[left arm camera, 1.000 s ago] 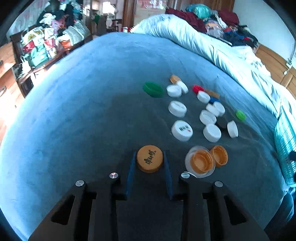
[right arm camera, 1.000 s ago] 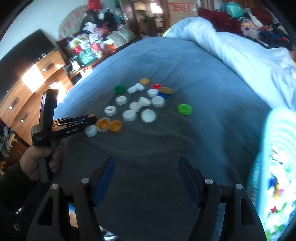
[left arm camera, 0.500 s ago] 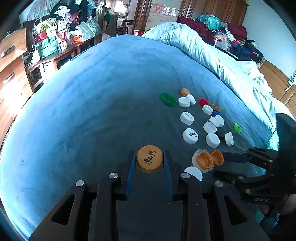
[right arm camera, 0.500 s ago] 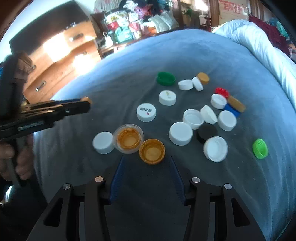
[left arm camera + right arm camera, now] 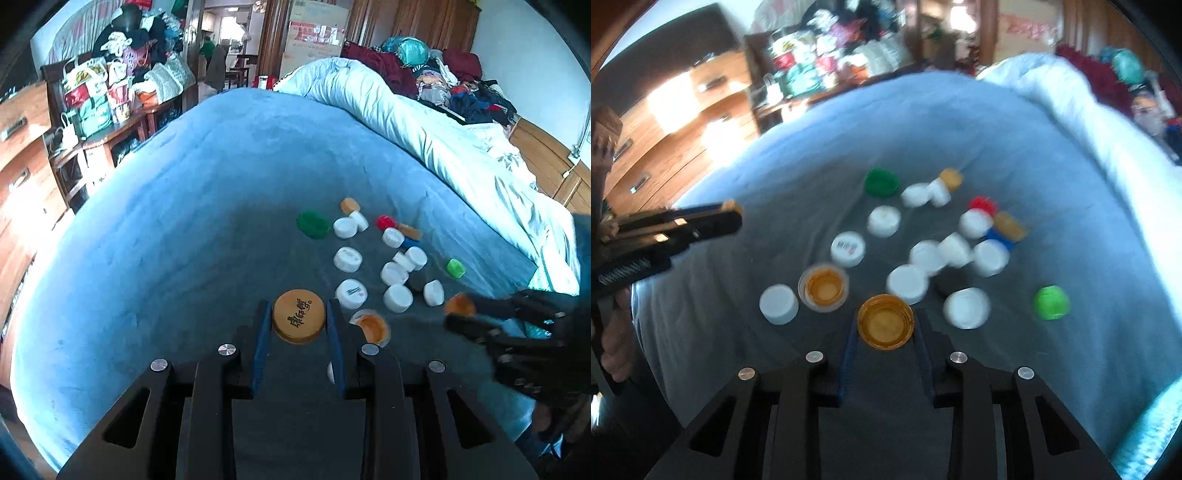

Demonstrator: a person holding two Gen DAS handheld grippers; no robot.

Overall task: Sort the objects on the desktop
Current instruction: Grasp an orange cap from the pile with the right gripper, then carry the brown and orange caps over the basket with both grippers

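My left gripper [image 5: 298, 320] is shut on a tan cap with black characters [image 5: 298, 316] and holds it above the blue bedspread [image 5: 177, 229]. My right gripper [image 5: 885, 325] is shut on an open orange cap [image 5: 885, 320]; it also shows in the left wrist view [image 5: 459, 305]. Several loose caps lie ahead: white ones [image 5: 908, 283], a dark green one [image 5: 881, 181], a light green one [image 5: 1051, 302], a red one [image 5: 981, 204], and a clear lid holding an orange cap [image 5: 823, 287].
A rolled white duvet [image 5: 424, 125] lies along the bed's right side. A wooden dresser [image 5: 22, 155] and a cluttered shelf [image 5: 110, 99] stand beyond the left edge. A teal mesh basket [image 5: 1156, 435] sits at the lower right.
My right gripper moved forward to the orange cap and shut on it, lifting it away from the clear lid. My left gripper stayed shut on the tan cap.
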